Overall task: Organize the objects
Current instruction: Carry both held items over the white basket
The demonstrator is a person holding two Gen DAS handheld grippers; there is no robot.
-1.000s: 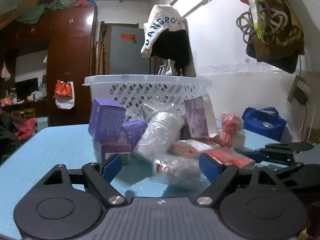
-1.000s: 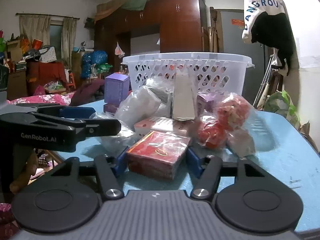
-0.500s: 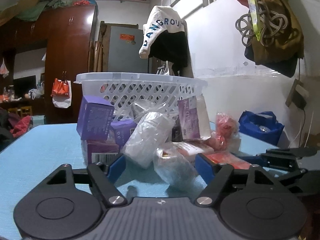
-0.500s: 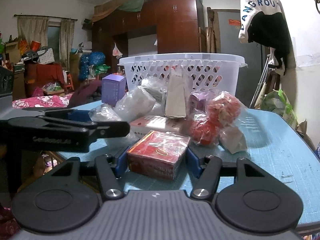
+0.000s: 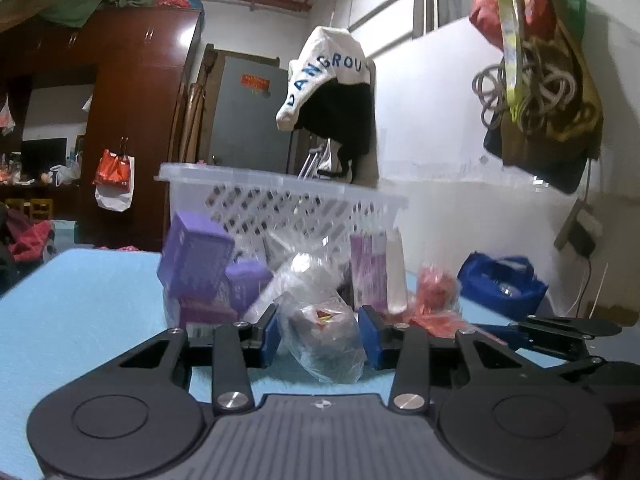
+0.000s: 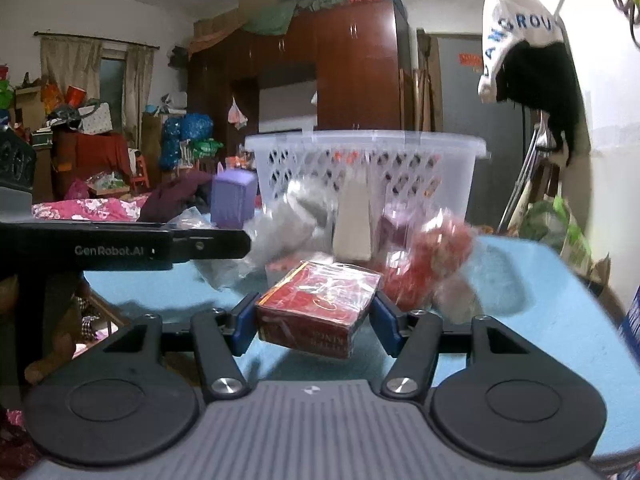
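Observation:
A pile of packaged goods lies on a blue table (image 5: 80,304) in front of a white perforated basket (image 5: 280,196), which also shows in the right wrist view (image 6: 432,176). My left gripper (image 5: 319,338) is shut on a clear plastic bag (image 5: 324,340) with something red and yellow inside, lifted a little. My right gripper (image 6: 316,320) is shut on a red box wrapped in film (image 6: 320,308) and holds it tilted above the table. Purple boxes (image 5: 196,264) stand at the pile's left.
Red wrapped packets (image 6: 436,256) and a white carton (image 6: 352,220) lie beside the basket. A blue bag (image 5: 500,284) sits at the right past the table. The left gripper's body (image 6: 120,246) crosses the right wrist view. Clothes hang on the wall (image 5: 332,92).
Both grippers have closed on their items and lifted them off the table. The left gripper advanced onto the clear bag; the red box now tilts in the right gripper.

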